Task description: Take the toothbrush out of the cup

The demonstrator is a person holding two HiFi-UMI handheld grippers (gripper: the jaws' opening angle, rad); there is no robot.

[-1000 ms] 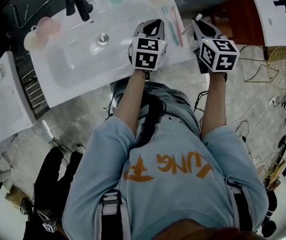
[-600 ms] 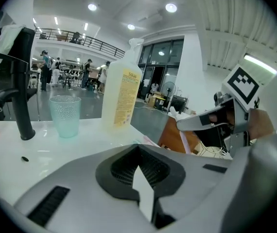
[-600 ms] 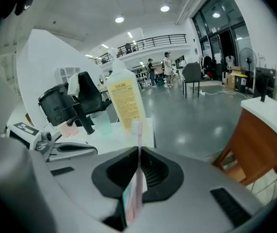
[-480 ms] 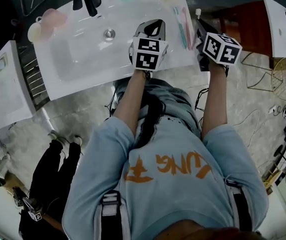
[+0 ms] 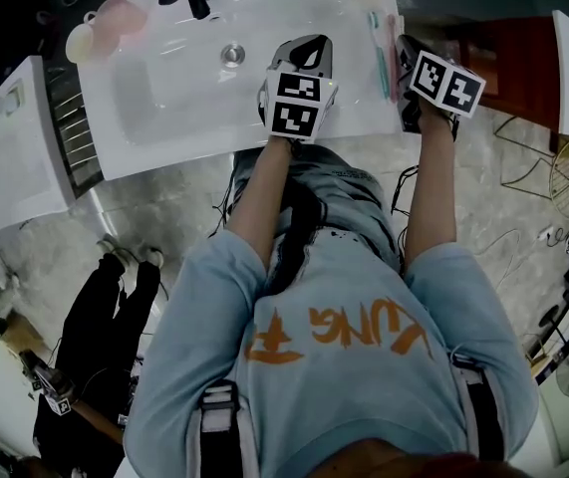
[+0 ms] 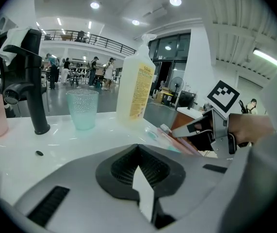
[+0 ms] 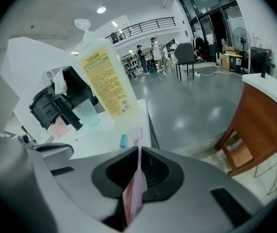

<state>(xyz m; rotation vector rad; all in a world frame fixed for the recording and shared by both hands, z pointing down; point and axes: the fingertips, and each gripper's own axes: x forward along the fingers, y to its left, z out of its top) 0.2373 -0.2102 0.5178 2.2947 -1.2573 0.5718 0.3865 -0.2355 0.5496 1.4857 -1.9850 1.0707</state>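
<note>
The pink toothbrush [image 7: 138, 139] sticks out ahead from between the jaws of my right gripper [image 7: 138, 153], which is shut on its handle. In the head view it [image 5: 393, 46] lies along the counter's right end beside a teal toothbrush [image 5: 379, 40], with the right gripper [image 5: 407, 52] at its near end. The left gripper view shows the brush's white head [image 6: 163, 127] low over the counter. The teal cup [image 6: 82, 108] stands empty by the back edge. My left gripper [image 5: 309, 48] hovers over the counter's front, shut and holding nothing.
A black faucet [image 6: 29, 81] rises behind the white basin [image 5: 164, 93]. A yellow soap bottle [image 6: 136, 84] stands right of the teal cup. A pink cup [image 5: 121, 13] sits at the far left corner. A brown wooden cabinet [image 7: 262, 125] stands right of the counter.
The head view has drifted, so the sink sits higher and further right. My right gripper now lies closer in beside the two toothbrushes. The left gripper stays put.
</note>
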